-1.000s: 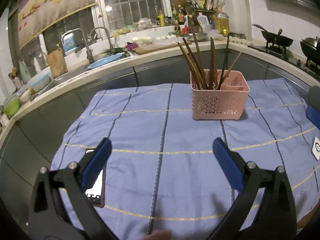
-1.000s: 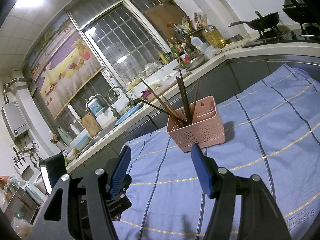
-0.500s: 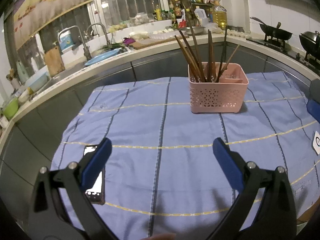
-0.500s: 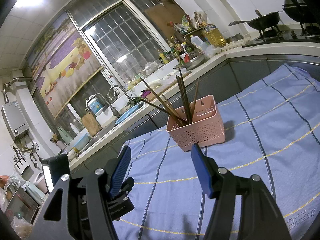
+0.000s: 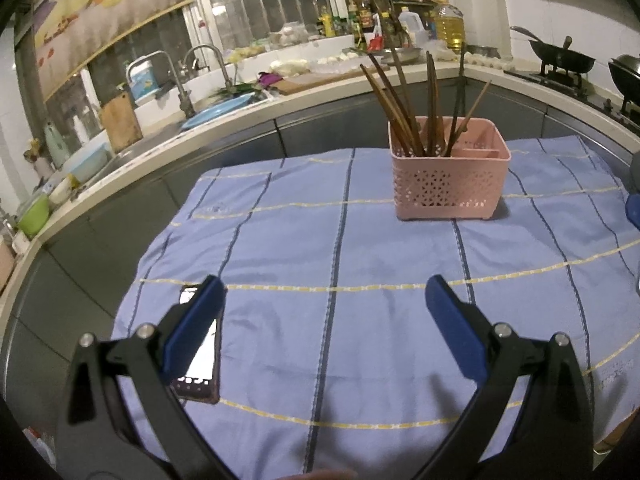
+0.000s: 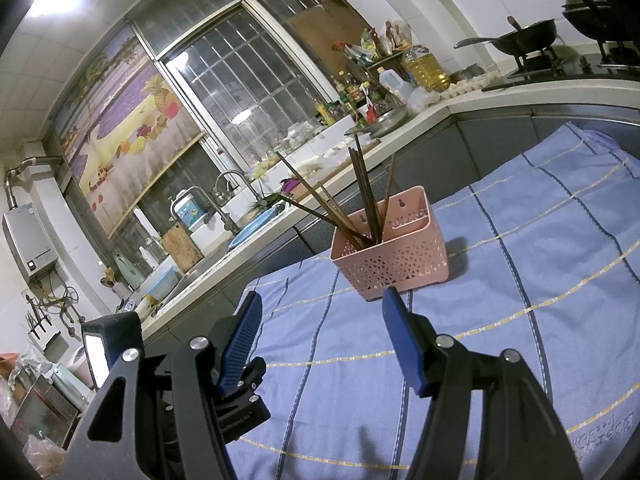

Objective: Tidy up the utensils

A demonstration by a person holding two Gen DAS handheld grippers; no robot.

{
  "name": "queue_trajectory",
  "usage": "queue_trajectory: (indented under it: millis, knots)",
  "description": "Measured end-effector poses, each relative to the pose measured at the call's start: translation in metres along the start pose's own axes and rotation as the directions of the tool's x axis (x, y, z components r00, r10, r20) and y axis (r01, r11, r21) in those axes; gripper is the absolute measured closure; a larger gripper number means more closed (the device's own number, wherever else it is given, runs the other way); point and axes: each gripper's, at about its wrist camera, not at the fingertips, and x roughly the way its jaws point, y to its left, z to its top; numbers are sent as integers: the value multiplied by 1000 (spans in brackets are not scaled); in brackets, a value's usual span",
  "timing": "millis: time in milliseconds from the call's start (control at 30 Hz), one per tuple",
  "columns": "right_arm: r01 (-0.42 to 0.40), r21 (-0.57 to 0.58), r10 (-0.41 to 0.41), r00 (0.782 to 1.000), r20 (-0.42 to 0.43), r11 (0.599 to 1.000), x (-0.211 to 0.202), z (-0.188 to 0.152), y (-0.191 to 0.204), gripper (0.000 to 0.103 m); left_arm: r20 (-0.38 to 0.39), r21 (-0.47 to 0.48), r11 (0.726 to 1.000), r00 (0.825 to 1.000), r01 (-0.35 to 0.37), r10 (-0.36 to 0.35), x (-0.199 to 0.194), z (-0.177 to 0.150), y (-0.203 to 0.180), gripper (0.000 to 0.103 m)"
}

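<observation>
Left wrist view: left gripper (image 5: 322, 294) is spread wide, nothing held, well short of the pink basket (image 5: 450, 178) holding upright chopsticks (image 5: 404, 104) on the blue cloth (image 5: 332, 248). Right gripper (image 6: 320, 322) is likewise spread, empty, near the basket.

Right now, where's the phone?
In the left wrist view the phone lies flat on the blue cloth near its left edge, partly hidden behind the left finger of the left gripper, well short of the pink basket.

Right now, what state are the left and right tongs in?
Left tongs: open, holding nothing.
Right tongs: open, holding nothing.
</observation>
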Motion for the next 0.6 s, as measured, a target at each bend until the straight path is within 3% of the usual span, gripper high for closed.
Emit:
queue_trajectory:
  millis: [600]
  knots:
    - [3, 7, -3, 1000, -24, 1000, 3, -20, 5, 40, -13, 7, 1000, 1000, 0, 0, 4, -4, -5, 6]
